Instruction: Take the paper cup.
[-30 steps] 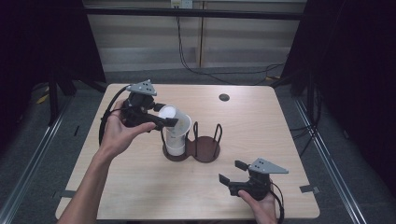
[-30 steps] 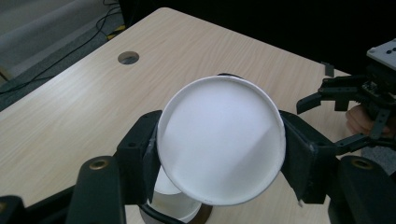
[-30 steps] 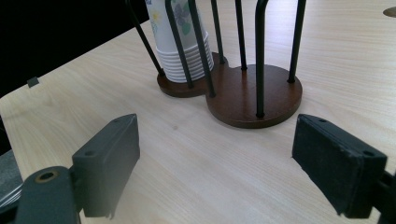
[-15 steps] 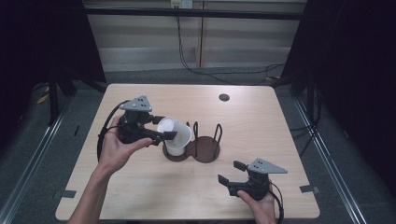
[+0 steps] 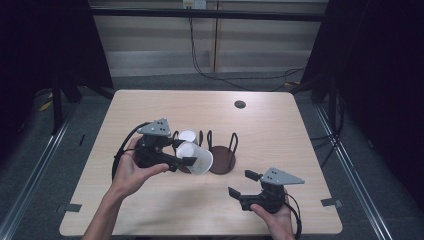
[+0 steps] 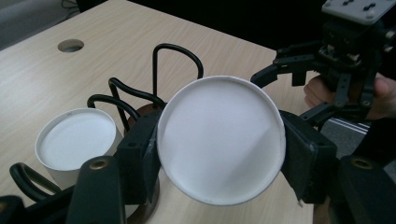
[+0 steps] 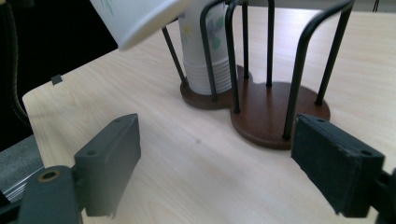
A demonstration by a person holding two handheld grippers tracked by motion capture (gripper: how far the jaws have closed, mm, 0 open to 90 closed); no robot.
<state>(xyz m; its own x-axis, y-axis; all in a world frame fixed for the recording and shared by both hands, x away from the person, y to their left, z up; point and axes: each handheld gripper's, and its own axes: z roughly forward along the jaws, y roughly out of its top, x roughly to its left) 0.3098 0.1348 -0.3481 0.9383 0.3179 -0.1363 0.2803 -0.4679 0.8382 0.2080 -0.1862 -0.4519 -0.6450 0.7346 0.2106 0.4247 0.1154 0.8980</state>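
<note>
Cup is coming off the stack and down-left, tipped sideways at frame centre; your left gripper is clamping it, right gripper gaping empty, narrowing slightly. Separation looks done.

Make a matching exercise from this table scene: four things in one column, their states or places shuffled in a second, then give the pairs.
Things:
1. held cup
2. stack of cups
3. right tool
4. table hole

States or places:
A. open, nothing between its jaws
B. standing in the left bay of the rack
C. far side of the table, beyond the rack
D. tipped on its side, clamped in the left tool

Pairs: 1-D, 2-B, 3-A, 4-C
</note>
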